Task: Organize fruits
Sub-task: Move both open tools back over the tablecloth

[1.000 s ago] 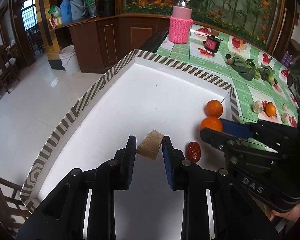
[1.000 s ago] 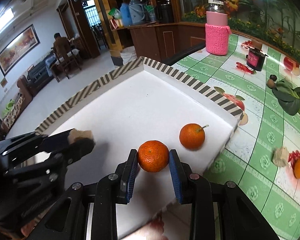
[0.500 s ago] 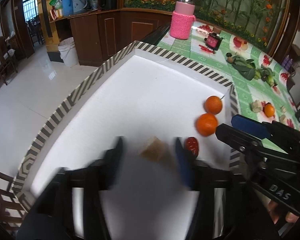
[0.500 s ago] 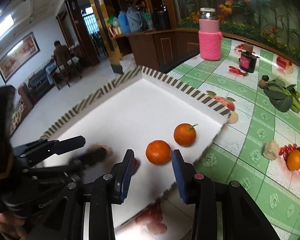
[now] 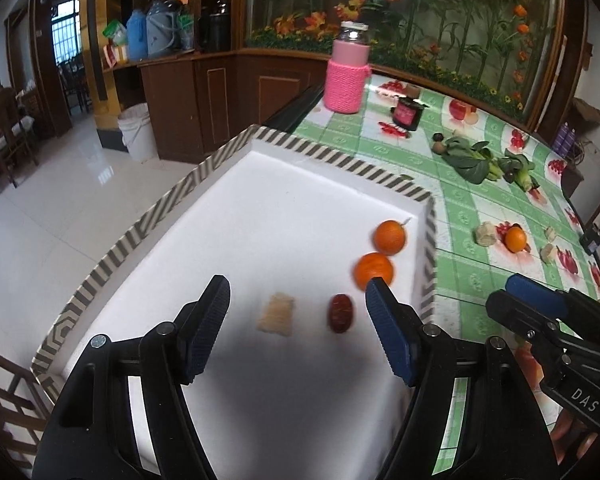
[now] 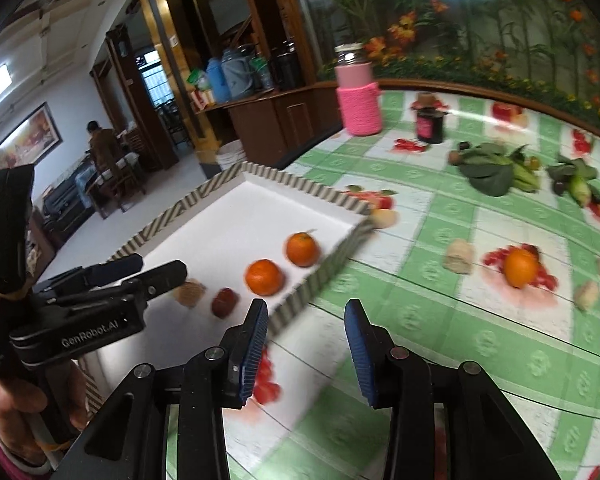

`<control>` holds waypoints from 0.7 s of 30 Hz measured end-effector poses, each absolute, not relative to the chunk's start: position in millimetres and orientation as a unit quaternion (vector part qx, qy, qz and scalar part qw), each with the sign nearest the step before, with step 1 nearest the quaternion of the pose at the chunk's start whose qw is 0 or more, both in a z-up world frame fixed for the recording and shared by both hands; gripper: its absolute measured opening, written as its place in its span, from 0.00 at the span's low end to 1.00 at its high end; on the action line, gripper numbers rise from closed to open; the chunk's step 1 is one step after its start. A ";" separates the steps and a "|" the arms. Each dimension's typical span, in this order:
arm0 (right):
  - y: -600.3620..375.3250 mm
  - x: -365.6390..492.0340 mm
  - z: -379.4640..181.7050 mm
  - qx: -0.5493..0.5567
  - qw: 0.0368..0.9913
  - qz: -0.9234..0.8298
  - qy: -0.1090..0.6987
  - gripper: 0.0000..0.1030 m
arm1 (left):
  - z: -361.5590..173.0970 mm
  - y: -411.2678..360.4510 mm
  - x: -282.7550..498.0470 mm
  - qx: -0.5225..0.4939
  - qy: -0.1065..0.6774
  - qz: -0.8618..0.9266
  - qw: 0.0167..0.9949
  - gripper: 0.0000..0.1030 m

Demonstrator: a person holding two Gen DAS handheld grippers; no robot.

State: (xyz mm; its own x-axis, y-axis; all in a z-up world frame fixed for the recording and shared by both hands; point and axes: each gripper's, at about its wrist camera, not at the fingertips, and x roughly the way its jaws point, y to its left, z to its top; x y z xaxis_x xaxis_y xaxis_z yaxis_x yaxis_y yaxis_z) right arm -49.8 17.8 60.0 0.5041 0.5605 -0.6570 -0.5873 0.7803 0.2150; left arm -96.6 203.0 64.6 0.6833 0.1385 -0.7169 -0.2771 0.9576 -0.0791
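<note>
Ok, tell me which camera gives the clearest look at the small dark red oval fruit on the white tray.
The left wrist view: the small dark red oval fruit lies unobstructed on the white tray, between the open left gripper fingers. The right wrist view shows it smaller, blurrier and off to the side.

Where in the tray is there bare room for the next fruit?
The tray's far and left stretch, along the striped rim, is bare white. The near right side is crowded: two oranges, red fruit, tan piece. Both grippers are open.
</note>
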 end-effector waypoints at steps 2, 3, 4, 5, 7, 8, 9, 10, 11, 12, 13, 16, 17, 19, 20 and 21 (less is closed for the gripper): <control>3.9 -53.1 62.6 -0.011 0.876 0.319 0.361 0.38 | 65.7 192.7 -94.3 -0.082 0.377 0.111 0.916 0.69; -2.6 -53.7 64.0 -0.006 0.879 0.315 0.357 0.38 | 66.0 187.6 -93.3 -0.078 0.375 0.111 0.917 0.69; -10.4 -54.1 65.0 0.000 0.881 0.311 0.356 0.38 | 66.2 183.4 -93.0 -0.076 0.373 0.110 0.918 0.69; -16.5 -53.1 65.2 0.003 0.883 0.307 0.355 0.38 | 66.4 179.3 -92.3 -0.077 0.371 0.109 0.919 0.69; -30.2 -52.7 64.6 0.003 0.889 0.291 0.354 0.38 | 66.3 169.5 -89.8 -0.080 0.370 0.099 0.920 0.69; -34.7 -52.6 64.4 0.003 0.891 0.285 0.354 0.38 | 66.5 164.6 -88.8 -0.079 0.369 0.096 0.921 0.69; -43.0 -51.4 63.4 0.003 0.893 0.274 0.356 0.38 | 66.8 159.1 -87.9 -0.076 0.367 0.093 0.922 0.69; -48.2 -52.0 62.4 0.005 0.895 0.270 0.356 0.38 | 67.4 151.8 -87.0 -0.068 0.365 0.091 0.924 0.69; -55.2 -51.6 61.1 0.010 0.895 0.265 0.357 0.38 | 68.1 144.4 -85.9 -0.060 0.363 0.088 0.926 0.69; -62.1 -50.9 59.9 0.016 0.896 0.261 0.360 0.38 | 68.3 136.2 -84.3 -0.050 0.362 0.084 0.927 0.69; -69.3 -50.0 58.4 0.021 0.896 0.256 0.362 0.38 | 68.4 129.7 -83.1 -0.045 0.362 0.081 0.928 0.69; -87.9 -48.8 54.8 0.030 0.898 0.240 0.367 0.38 | 68.0 113.5 -78.7 -0.035 0.364 0.064 0.929 0.69; -93.8 -48.8 54.1 0.032 0.899 0.236 0.368 0.38 | 67.4 109.5 -77.5 -0.033 0.364 0.063 0.929 0.69; -106.5 -48.8 53.3 0.036 0.901 0.225 0.370 0.38 | 66.9 100.8 -74.6 -0.031 0.364 0.056 0.929 0.69; -111.6 -48.4 52.8 0.037 0.901 0.221 0.371 0.38 | 66.5 97.4 -73.3 -0.031 0.365 0.052 0.929 0.69; -116.0 -49.2 52.4 0.037 0.902 0.217 0.371 0.38 | 66.0 92.7 -70.8 -0.031 0.367 0.047 0.928 0.69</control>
State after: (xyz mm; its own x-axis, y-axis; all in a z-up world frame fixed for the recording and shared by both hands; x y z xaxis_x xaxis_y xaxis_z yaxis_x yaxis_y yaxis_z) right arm -49.2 -116.0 52.4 0.6300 0.4187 -0.6540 -0.3644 0.9031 0.2272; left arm -70.8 92.7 66.0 0.7258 0.0641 -0.6850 -0.1099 0.9937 -0.0235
